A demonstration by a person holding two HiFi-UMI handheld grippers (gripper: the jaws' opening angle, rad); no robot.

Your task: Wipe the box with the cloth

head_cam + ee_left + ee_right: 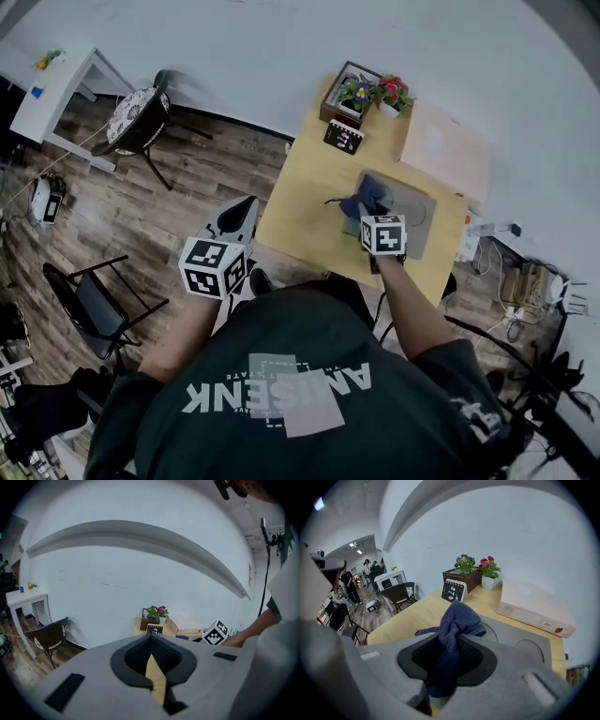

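the left gripper point(150, 641) hangs off the near left corner of the table point(300, 202), jaws drawn together with nothing between them, only a sliver of tabletop showing through. it looks parked out of the way, since the wiping needs one tool.

ahead of it and to its right, at the table's far edge, stand a wooden planter of flowers point(357, 93) and a small dark card point(343, 137). both sit well apart from the work and should not interfere.

the right gripper point(449, 639) is clamped on the blue cloth point(457, 618), which bunches up out of the jaws and flops forward. the bunch lies on a flat grey slab point(419, 217) with round recesses just under and ahead of the jaws, probably so a loose pad of fabric leads the stroke.

the pale box point(534, 607) lies beyond that gripper and to its right, near the wall, not yet touched by the cloth. nothing stands between them except the slab; the reach must carry forward and right.
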